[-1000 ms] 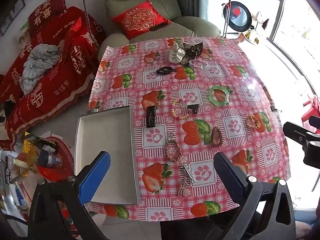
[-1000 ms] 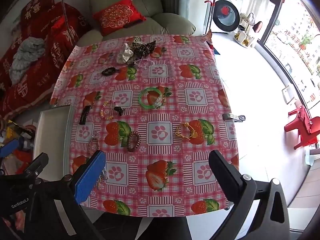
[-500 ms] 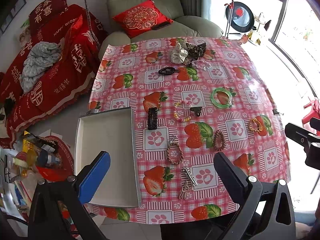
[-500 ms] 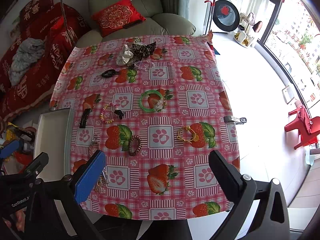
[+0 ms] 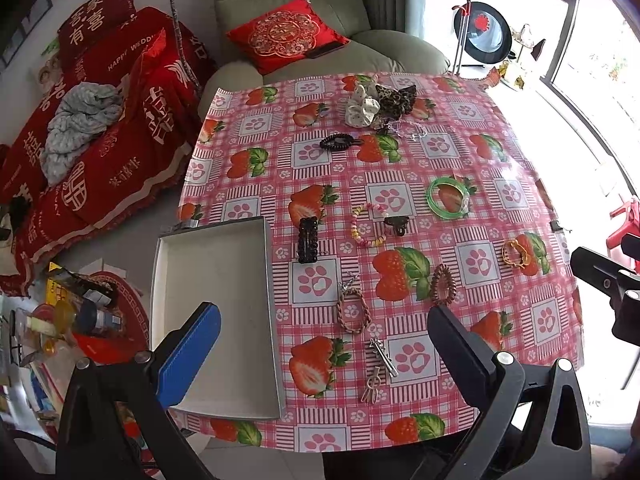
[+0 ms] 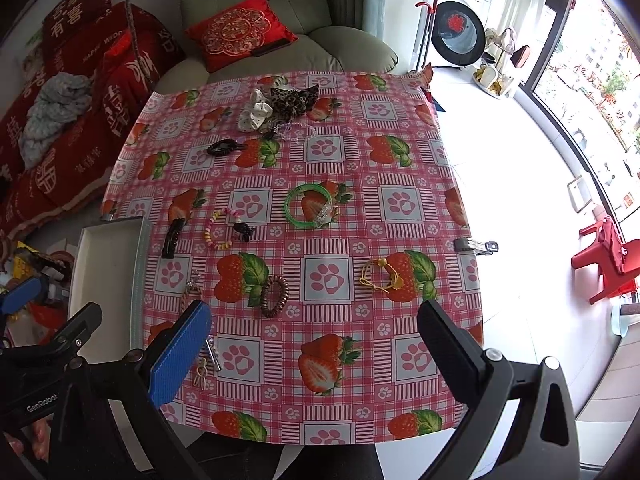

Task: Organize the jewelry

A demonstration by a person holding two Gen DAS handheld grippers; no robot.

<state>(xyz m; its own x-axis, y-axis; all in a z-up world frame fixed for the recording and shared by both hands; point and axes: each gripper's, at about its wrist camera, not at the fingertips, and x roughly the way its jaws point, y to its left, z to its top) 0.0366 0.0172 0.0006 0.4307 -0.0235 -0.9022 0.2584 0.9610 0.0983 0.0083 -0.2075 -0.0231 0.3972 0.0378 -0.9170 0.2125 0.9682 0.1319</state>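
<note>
Glossy pink checked oilcloth printed with strawberries and paw prints covers the surface (image 5: 400,200), with a pale green armchair (image 5: 288,12) and a red embroidered cushion (image 5: 286,38) behind it. Jewelry lies scattered flat across the cloth: a smooth green bangle (image 5: 448,199), a pastel bead bracelet (image 5: 366,226), a long black hair clip (image 5: 308,240), a small black claw clip (image 5: 397,225), a coiled brown hair tie (image 5: 443,290), a braided rope bracelet (image 5: 352,310), a yellow cord bracelet (image 6: 380,276) and two metal hairpins (image 5: 378,368). Fabric scrunchies (image 5: 378,104) sit piled at the far edge. A shallow rectangular white tray (image 5: 264,320) rests at the left edge, nothing in it. Left claw (image 5: 324,356) hangs above the near edge, spread wide, holding nothing. Right claw (image 6: 314,352) is likewise wide apart and empty.
</note>
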